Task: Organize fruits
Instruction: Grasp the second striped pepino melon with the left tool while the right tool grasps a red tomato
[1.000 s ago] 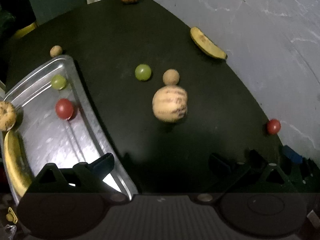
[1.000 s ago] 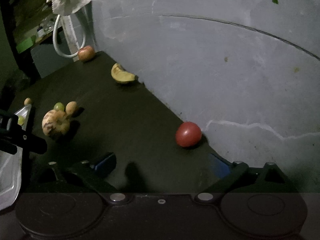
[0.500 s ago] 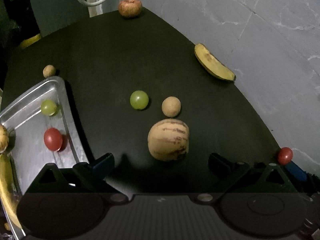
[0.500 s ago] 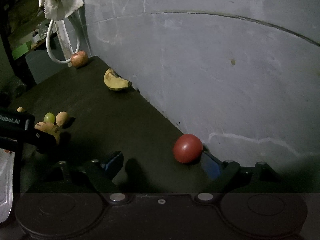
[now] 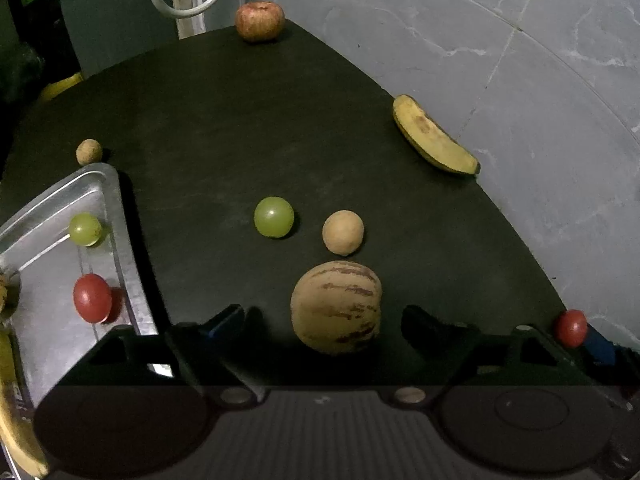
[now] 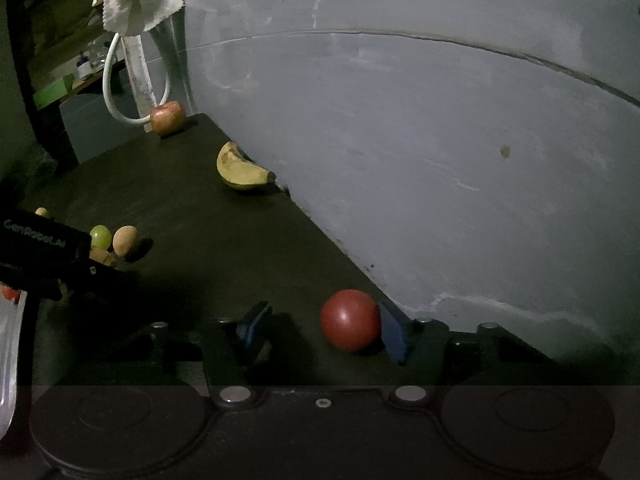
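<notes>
A striped tan melon (image 5: 336, 306) lies on the black table between the open fingers of my left gripper (image 5: 326, 322). Behind it lie a small tan fruit (image 5: 343, 232) and a green grape (image 5: 273, 216). A metal tray (image 5: 116, 216) at the left holds a green grape (image 5: 85, 229), a red tomato (image 5: 92, 298) and a banana (image 5: 16, 420). My right gripper (image 6: 320, 330) is open around a red tomato (image 6: 350, 319), which sits close to the right finger (image 6: 394, 334). The left gripper body (image 6: 44, 256) shows at the left of the right wrist view.
A banana (image 5: 434, 140) lies by the table's right edge against the grey wall. An apple (image 5: 259, 21) sits at the far corner. A small tan fruit (image 5: 89, 151) lies behind the tray. The other tomato (image 5: 571, 327) shows at the right edge.
My left gripper has moved from over the tray to the right and forward, bringing the melon between its fingers. My right gripper has advanced until the tomato sits between its fingers.
</notes>
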The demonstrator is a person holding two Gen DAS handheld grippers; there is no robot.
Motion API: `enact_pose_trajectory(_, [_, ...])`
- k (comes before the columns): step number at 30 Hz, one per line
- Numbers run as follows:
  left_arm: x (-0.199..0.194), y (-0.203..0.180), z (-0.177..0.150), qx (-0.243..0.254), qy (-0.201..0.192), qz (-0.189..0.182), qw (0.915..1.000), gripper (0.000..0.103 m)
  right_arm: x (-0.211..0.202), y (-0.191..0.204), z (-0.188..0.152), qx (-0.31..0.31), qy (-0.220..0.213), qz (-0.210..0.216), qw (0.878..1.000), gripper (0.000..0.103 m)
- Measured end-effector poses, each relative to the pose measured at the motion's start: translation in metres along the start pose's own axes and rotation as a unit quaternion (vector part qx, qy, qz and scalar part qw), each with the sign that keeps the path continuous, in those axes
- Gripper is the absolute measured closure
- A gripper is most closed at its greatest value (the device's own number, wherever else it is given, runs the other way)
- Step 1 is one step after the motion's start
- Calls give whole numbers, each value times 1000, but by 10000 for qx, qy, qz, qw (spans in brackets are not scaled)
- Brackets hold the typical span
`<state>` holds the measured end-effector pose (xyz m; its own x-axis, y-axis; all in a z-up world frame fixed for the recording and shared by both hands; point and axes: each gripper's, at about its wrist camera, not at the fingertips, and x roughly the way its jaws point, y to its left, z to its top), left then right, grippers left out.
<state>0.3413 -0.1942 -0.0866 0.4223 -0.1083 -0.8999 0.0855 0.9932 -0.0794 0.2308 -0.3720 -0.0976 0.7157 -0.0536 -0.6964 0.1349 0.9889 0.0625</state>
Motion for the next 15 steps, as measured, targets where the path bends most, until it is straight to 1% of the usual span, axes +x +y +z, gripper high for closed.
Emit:
enact_pose_trajectory(5, [2, 0, 2, -24, 24, 1, 10000, 25, -1, 4, -2, -120, -35, -46, 9999, 52])
enact_pose_trajectory(10, [4, 0, 1, -33, 88, -66, 9999, 37, -4, 9, -6, -266, -69, -39, 9996, 58])
enact_pose_trajectory(11, [4, -1, 1, -29, 94, -83, 9999, 38, -5, 10, -8, -324, -76, -39, 9994, 59])
enact_pose_trajectory(13, [5, -1, 1, -19, 107, -121, 9999, 43, -6, 12, -10, -418, -95, -23, 9991, 64])
enact_pose_trajectory(15, [5, -2, 0, -4, 96, -148, 9998, 45, -8, 13, -11, -467, -103, -20, 9989, 67])
